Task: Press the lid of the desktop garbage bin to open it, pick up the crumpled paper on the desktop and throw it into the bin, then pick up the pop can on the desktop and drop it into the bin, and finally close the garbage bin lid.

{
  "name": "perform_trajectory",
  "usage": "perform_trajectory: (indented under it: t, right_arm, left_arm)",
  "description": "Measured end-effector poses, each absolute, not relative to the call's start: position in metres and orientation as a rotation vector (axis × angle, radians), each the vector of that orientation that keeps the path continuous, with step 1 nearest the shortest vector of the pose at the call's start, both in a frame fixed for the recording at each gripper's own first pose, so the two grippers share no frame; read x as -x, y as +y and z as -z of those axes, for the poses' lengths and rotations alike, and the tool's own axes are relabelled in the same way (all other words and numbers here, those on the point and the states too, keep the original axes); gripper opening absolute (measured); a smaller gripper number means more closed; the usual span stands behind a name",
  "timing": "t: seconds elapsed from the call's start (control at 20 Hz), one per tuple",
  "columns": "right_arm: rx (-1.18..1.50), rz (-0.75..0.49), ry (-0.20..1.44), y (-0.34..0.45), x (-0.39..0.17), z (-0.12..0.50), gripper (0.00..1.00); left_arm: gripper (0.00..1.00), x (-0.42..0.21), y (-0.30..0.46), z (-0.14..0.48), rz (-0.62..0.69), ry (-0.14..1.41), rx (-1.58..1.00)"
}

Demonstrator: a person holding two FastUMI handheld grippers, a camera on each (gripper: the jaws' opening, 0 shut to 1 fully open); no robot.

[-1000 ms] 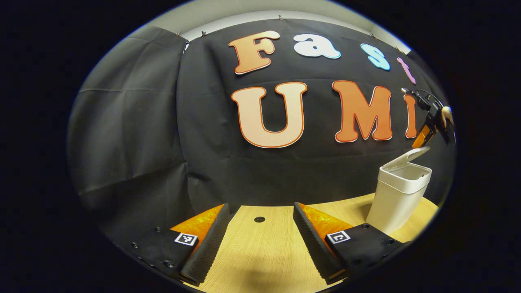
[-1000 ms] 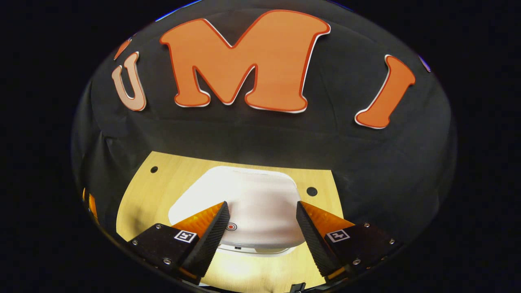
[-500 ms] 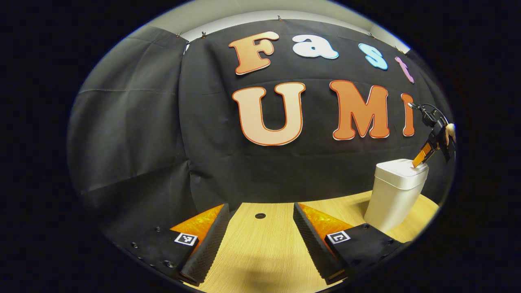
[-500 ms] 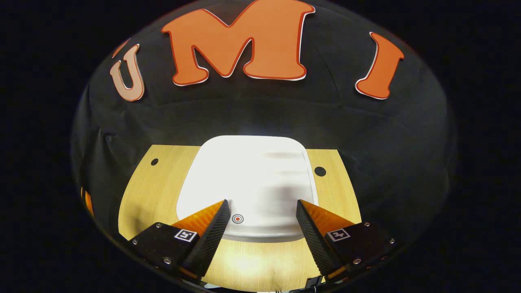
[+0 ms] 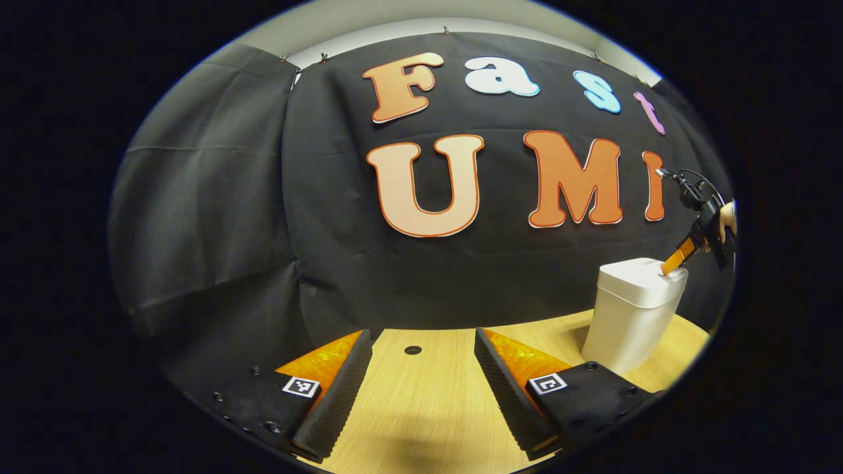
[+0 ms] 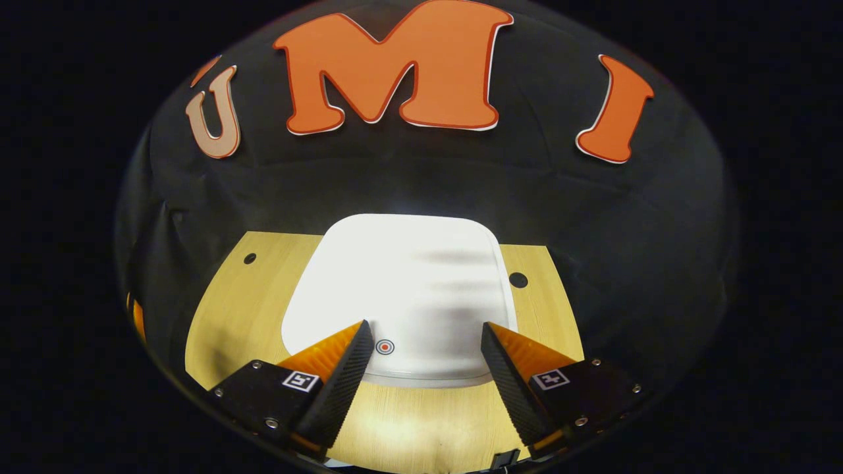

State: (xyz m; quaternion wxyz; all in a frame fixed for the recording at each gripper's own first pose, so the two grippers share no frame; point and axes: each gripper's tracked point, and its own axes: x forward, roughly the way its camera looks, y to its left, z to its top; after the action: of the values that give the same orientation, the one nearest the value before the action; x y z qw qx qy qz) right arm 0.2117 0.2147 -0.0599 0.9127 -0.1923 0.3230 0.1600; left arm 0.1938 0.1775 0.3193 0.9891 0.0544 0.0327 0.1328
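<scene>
The bin (image 5: 631, 322) and its lid (image 6: 402, 289) look like smooth white plastic with a soft sheen. The table (image 5: 428, 401) shows matt, pale wood grain. The wall (image 5: 217, 217) is creased black cloth.

One garbage bin (image 5: 632, 316), white; one lid (image 6: 402, 289) lying flat on it, bearing one small ringed dot (image 6: 384, 346); one counter (image 5: 428, 408), with two round holes (image 6: 249, 259) in its surface; two grippers — left gripper (image 5: 421, 342), right gripper (image 6: 421, 332) — two fingers (image 6: 342, 368) each.
</scene>
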Motion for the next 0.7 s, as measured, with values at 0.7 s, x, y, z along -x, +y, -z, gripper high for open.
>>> perform_trajectory:
  t: [0.7]
  right_arm:
    - [0.205,-0.310,0.132,0.181,-0.117,-0.023,0.98]
  left_arm:
    - [0.99,-0.199,0.192,-0.321,-0.291,0.061,-0.110]
